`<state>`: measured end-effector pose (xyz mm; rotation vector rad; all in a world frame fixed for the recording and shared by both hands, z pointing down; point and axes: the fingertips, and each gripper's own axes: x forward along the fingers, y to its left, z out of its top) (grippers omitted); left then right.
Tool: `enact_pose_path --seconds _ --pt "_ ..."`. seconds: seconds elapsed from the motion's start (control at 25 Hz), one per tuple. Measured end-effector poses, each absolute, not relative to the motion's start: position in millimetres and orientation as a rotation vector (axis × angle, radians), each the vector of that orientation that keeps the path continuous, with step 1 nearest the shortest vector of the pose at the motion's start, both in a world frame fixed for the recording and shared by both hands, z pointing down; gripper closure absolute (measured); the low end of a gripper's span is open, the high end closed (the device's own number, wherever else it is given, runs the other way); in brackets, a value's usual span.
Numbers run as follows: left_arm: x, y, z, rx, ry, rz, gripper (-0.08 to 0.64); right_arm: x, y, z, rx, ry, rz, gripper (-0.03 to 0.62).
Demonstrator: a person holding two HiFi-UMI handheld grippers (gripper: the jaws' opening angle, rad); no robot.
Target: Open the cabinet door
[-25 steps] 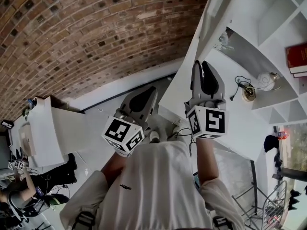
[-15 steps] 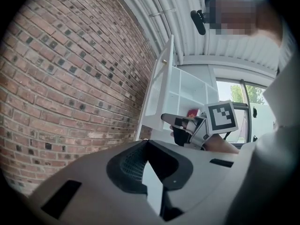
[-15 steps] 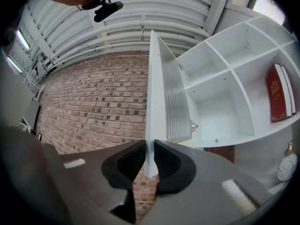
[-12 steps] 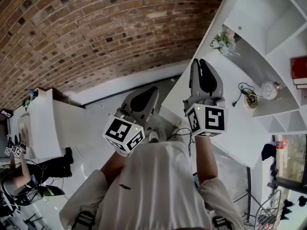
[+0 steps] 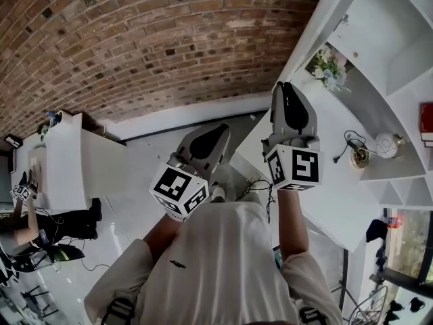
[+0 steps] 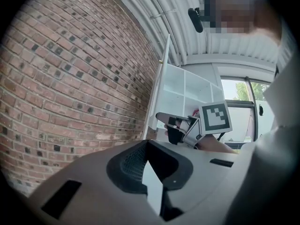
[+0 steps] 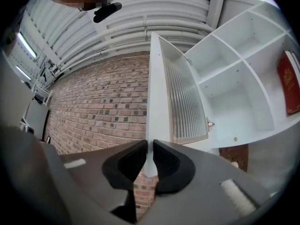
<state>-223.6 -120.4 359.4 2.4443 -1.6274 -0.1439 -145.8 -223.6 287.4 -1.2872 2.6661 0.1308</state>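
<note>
Both arms are stretched forward from the white shirt [image 5: 216, 263]. The right gripper [image 5: 284, 87] is held out almost level, its tip a little raised, against the edge of the cabinet door [image 5: 311, 32]. The left gripper [image 5: 216, 130] is kept lower and to the left, apart from the cabinet. In the right gripper view the white frame of the door [image 7: 154, 88] is seen between the two black pads. The jaws have just been closing, and the frame is now pinched by them. The ribbed glass panel [image 7: 185, 97] of the door is seen just beside the frame. In the left gripper view the jaw tips are pressed together and nothing is held between them. The door stands swung out from the white shelves [image 7: 234, 69], where a red book [image 7: 289, 81] is kept. A brick wall [image 5: 135, 46] is seen behind the door, and a white ribbed ceiling [image 7: 154, 13] above.
</note>
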Motion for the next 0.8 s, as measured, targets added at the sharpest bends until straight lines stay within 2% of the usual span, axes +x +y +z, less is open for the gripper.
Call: enact_pose_path --seconds 0.8 --pt "-222.4 -116.7 359.1 2.447 -1.632 -0.156 0.551 -145.8 -218.6 285.6 -1.221 2.703 0.121 0.531"
